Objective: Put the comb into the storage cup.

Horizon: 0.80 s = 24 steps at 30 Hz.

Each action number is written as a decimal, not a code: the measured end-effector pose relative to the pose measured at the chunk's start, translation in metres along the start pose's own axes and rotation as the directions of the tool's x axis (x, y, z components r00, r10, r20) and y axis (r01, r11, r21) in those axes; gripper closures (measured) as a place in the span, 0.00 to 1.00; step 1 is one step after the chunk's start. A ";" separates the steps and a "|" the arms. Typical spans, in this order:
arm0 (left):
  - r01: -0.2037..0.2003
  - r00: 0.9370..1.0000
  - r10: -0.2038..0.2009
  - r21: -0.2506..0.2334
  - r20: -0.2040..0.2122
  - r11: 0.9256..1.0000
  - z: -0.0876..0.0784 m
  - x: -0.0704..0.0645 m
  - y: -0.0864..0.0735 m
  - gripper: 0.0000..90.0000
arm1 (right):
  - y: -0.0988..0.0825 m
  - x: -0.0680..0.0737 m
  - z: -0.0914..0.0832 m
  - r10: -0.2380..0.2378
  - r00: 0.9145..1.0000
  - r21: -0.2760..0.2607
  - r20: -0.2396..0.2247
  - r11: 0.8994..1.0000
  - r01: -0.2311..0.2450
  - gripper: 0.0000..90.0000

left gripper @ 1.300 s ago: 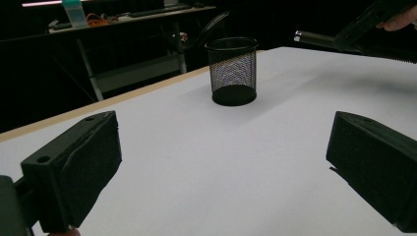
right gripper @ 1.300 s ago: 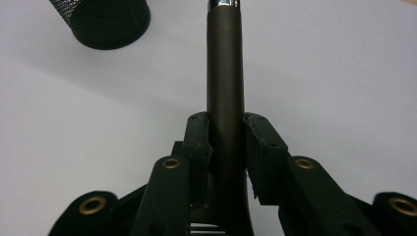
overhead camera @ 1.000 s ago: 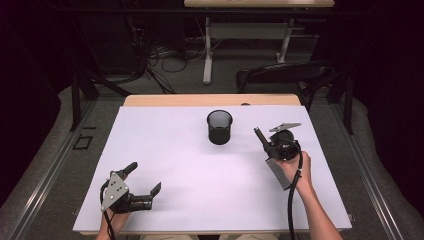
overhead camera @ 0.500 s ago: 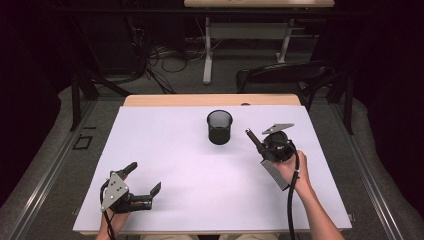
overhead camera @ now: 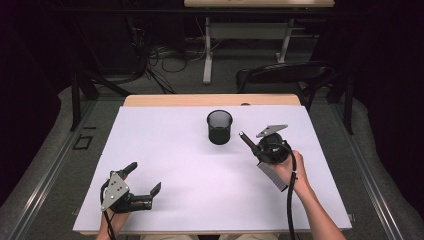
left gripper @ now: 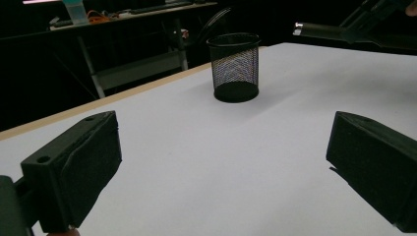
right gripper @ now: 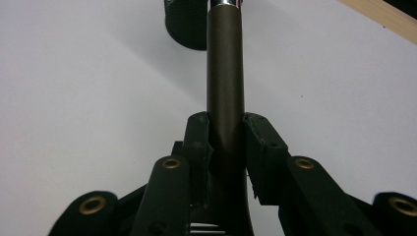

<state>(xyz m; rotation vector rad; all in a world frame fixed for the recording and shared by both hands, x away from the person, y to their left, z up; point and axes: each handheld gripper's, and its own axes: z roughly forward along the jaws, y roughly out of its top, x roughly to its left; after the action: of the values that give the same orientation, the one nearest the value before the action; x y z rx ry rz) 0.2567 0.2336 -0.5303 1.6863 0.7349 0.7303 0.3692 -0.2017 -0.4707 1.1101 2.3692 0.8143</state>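
Right of centre in the high view, the right tongs (overhead camera: 252, 146) clamp a stiff, light pen (right gripper: 225, 73) (smooth, so grip mid-barrel); the left tongs (overhead camera: 142, 179) stand apart.

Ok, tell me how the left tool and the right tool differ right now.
The left tool has its jaws spread wide with nothing between them; the right tool is shut on a dark pen. The left tool sits low by the table's near edge, while the right tool is raised close to the mesh cup, with the pen aimed toward it. Both are black, hand-held and trail a cable.
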 end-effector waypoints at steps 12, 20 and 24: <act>0.001 1.000 -0.001 0.012 0.001 1.000 0.000 0.000 0.000 0.00 | 0.006 0.010 0.002 -0.073 0.997 0.009 -0.039 0.997 0.073 0.81; 0.003 1.000 -0.003 0.014 0.001 1.000 0.000 0.001 0.000 0.00 | 0.009 0.015 0.003 -0.114 0.992 0.008 -0.063 0.993 0.114 0.81; 0.004 1.000 -0.004 0.015 -0.001 1.000 0.000 0.001 0.000 0.00 | 0.010 0.018 0.004 -0.129 0.989 0.010 -0.073 0.991 0.131 0.81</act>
<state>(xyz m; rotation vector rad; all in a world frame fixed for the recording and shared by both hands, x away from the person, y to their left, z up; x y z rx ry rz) 0.2576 0.2341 -0.5306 1.6975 0.7461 0.7248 0.3663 -0.1813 -0.4685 0.9351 2.4811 0.8041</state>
